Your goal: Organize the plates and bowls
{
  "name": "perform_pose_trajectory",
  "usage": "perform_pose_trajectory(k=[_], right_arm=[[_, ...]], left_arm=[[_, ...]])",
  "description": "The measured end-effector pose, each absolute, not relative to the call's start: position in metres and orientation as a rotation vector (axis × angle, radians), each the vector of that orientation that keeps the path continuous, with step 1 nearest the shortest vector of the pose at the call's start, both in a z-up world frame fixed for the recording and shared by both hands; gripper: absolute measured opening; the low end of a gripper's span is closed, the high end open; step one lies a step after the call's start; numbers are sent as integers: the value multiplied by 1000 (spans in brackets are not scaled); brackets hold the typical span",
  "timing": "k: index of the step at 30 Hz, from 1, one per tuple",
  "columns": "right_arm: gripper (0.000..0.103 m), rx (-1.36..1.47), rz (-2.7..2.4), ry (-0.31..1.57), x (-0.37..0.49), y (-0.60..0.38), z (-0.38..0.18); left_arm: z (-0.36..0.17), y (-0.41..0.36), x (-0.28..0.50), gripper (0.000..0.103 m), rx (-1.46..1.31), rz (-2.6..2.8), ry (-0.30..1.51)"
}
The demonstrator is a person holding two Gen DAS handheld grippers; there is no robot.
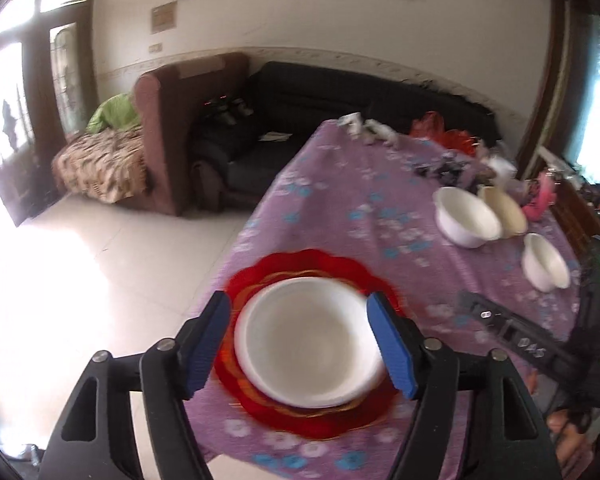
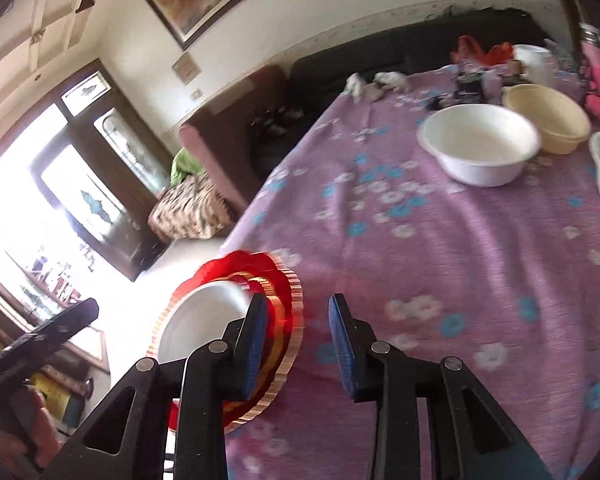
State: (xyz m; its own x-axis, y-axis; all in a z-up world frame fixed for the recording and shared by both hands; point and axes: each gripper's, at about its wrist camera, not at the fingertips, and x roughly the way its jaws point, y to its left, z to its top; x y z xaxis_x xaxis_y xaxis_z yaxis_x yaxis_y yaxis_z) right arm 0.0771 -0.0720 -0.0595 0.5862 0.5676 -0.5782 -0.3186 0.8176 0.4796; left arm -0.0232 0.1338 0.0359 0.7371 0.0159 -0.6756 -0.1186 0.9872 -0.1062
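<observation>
Bowls number four by our count: a white bowl (image 1: 310, 340) sitting on the red scalloped plate (image 1: 312, 416) at the desk's (image 1: 340, 208) near left corner, plus a large white bowl (image 1: 466, 216), a cream bowl (image 1: 508, 210) touching it, and a small white bowl (image 1: 546, 262) on the far right side. All bowls open upward. We hold the left gripper (image 1: 300, 344) with jaws spread wide over the plated bowl. Our right gripper (image 2: 298, 344) is also spread, empty, beside the plate's rim.
</observation>
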Motion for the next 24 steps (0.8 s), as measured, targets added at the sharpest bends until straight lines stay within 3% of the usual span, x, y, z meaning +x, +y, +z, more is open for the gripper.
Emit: perform_pose_trajectory(k=[14, 24], right_arm=[[34, 568, 217, 715, 58, -270, -79], [34, 680, 44, 653, 55, -401, -71]], left_arm=[[-21, -28, 51, 77, -213, -256, 977], [-24, -102, 104, 77, -223, -296, 1027]])
